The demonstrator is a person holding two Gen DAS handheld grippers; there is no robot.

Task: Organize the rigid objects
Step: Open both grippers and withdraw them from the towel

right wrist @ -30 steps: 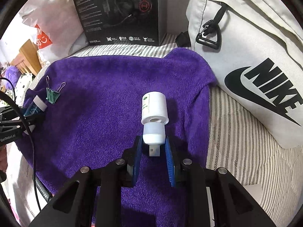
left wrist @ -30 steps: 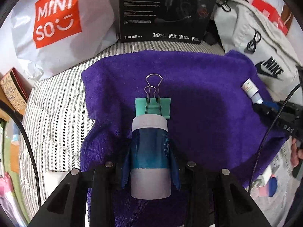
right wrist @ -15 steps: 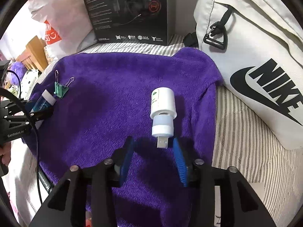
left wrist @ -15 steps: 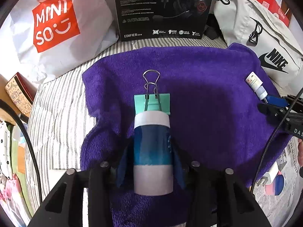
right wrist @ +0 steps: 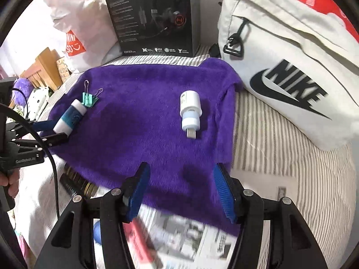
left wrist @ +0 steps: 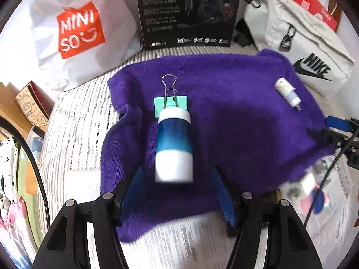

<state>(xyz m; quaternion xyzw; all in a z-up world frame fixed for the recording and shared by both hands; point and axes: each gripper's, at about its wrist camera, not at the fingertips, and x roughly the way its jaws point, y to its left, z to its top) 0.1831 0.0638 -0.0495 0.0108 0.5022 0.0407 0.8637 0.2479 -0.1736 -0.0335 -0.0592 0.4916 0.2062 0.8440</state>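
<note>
Bottle (left wrist: 174,143) of blue and white lies on the purple towel (left wrist: 235,116), its cap end touching the green binder clip (left wrist: 171,105); a second ago my left jaws were clenched on its sides, and now my left gripper (left wrist: 175,195) has let go, its jaws opening with only the bottle's base just reaching in between the blue pads, neither pad touching it; the white USB plug (right wrist: 190,112) has gone the same way, held by its metal tip a second ago and now lying free on the towel, well clear of my right gripper (right wrist: 180,190), whose jaws are likewise opening with nothing but purple pile between them; both of my hands have drawn back and up from their pieces; I judge that two placements are done, bottle beside clip on one side of the towel and plug alone on the other, so I am free for whatever rigid thing comes next.

Writing I can read: MINISO in white on the red patch of the white shopping bag (left wrist: 80,33); EDIFIER along the bottom of the black headset box (left wrist: 188,11), whose small print is beyond me; NIKE with its swoosh on the pale bag (right wrist: 291,67); the plug's green label is too small to make out; the newspaper (right wrist: 197,246) under the towel's near edge is blurred.
</note>
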